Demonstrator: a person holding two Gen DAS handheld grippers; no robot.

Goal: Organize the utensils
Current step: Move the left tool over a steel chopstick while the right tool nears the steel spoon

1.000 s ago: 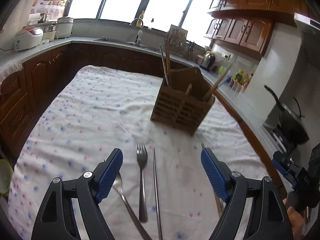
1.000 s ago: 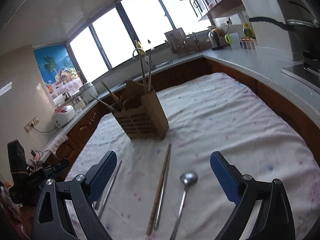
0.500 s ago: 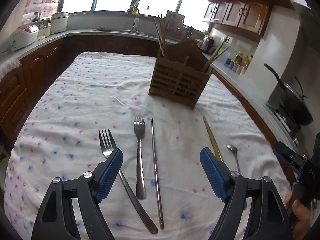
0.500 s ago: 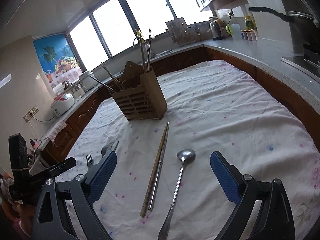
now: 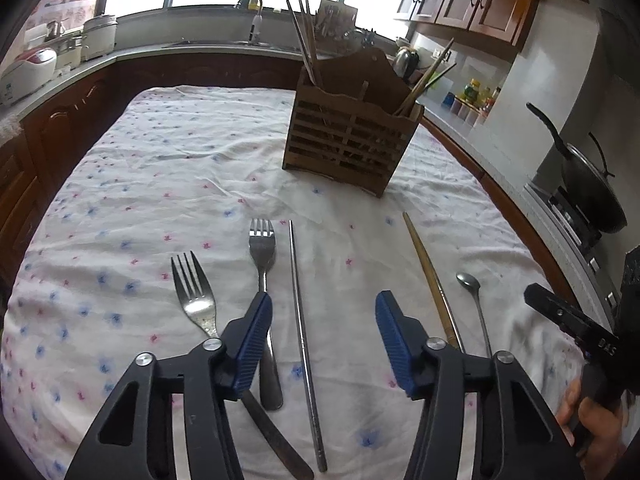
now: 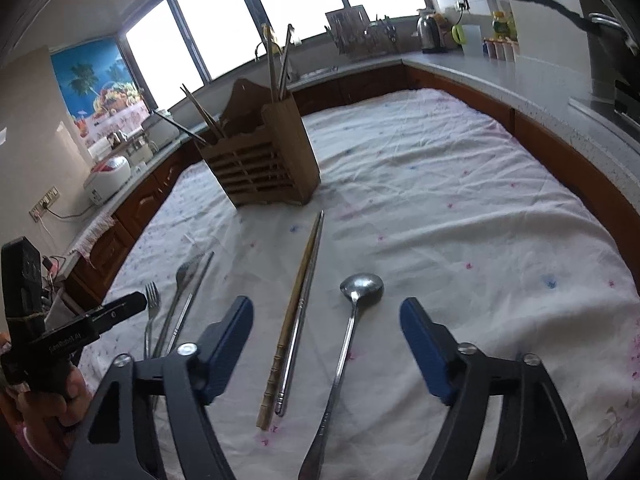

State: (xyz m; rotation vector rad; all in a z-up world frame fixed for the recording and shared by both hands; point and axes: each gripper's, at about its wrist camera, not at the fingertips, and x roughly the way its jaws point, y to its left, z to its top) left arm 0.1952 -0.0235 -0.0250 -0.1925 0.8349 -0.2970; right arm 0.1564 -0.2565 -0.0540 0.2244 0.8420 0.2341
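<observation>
A slatted wooden utensil holder (image 5: pixel 352 140) (image 6: pixel 260 160) stands mid-table with chopsticks in it. On the flowered cloth in front lie a large fork (image 5: pixel 194 292), a smaller fork (image 5: pixel 262 264), a metal chopstick (image 5: pixel 302 320), a wooden chopstick (image 5: pixel 430 280) (image 6: pixel 290 320) and a long spoon (image 5: pixel 468 282) (image 6: pixel 362 286). My left gripper (image 5: pixel 323 297) hovers over the metal chopstick, its jaws closing, pads touching nothing. My right gripper (image 6: pixel 326 303) hangs above the wooden chopstick, a second metal chopstick (image 6: pixel 298 340) and the spoon, jaws also closing, gripping nothing.
The table (image 5: pixel 160 160) is ringed by dark wooden cabinets and a grey counter. A black wok (image 5: pixel 592 192) sits on the stove at the right; rice cookers (image 5: pixel 28 68) stand at the left. A hand holds the other gripper (image 5: pixel 572 320) (image 6: pixel 80 328) at each view's edge.
Both grippers have sunk toward the cloth and tipped downward, so more of the utensils shows. Both pairs of jaws have narrowed. Nothing on the table has moved.
</observation>
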